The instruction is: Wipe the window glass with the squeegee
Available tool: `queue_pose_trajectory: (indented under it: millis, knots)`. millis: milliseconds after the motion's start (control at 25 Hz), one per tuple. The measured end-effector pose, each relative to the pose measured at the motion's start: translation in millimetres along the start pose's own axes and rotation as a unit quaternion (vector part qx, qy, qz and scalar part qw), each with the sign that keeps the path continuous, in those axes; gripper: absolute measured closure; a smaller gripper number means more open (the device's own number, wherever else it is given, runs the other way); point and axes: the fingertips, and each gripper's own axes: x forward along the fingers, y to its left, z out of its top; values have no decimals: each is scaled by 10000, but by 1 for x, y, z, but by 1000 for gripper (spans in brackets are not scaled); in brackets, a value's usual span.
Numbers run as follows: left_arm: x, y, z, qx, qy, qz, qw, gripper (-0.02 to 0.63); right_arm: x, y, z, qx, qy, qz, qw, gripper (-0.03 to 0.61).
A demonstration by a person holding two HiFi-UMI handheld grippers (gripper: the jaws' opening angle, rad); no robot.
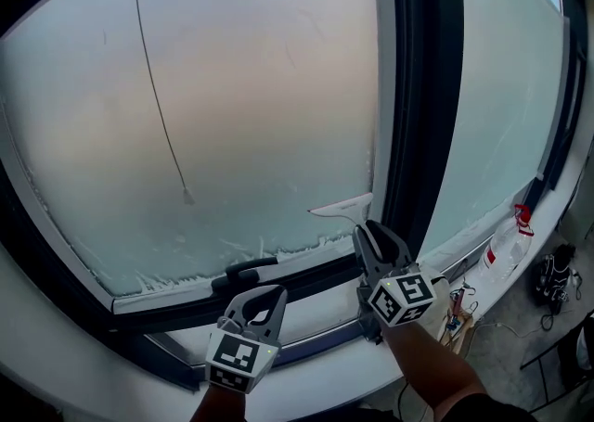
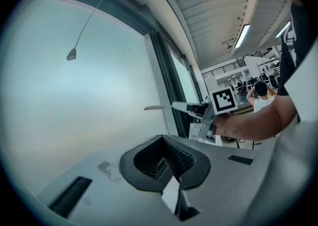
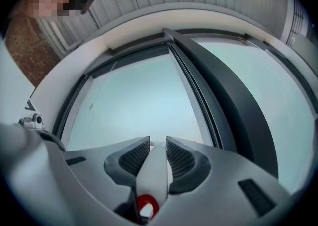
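Observation:
The frosted window glass (image 1: 232,105) fills the head view. A white squeegee (image 1: 341,208) has its blade against the pane's lower right corner, close to the dark mullion (image 1: 425,86). My right gripper (image 1: 369,236) is shut on the squeegee's handle; in the right gripper view the white handle (image 3: 153,170) with a red hole lies between the pads. My left gripper (image 1: 267,298) hangs lower left, above the sill, shut and holding nothing. From the left gripper view the squeegee (image 2: 171,106) and right gripper (image 2: 206,113) show against the glass.
A thin cord with a small end piece (image 1: 187,196) hangs in front of the glass. A black window handle (image 1: 243,273) sits on the lower frame. A clear spray bottle with a red cap (image 1: 509,244) stands on the sill at the right, beside the second pane (image 1: 501,95).

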Motion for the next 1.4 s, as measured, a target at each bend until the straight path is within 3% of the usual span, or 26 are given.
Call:
queue_pose_trajectory:
  millis: [320,520,680,1000,1400]
  knots:
    - [-13,12,13,145,-147,181,9996,614,63,58,182,-764,-1476,651,9839,486]
    - [-25,19,24,199,-178,250,9993,614,96,94,279,-1106,-2109,779,9681,486]
    - [-34,37,27,241,-221,452,9984,614,139,113,337,-1138,-2288,752,9639,486]
    - [-55,58,22,212,-224,767,9966,614,201,118,419,-1597,-2604,236,9519,486]
    - [-67,63,16,130,-201,856,9960,614,218,115,452,-1063,-2783,63,9546,486]
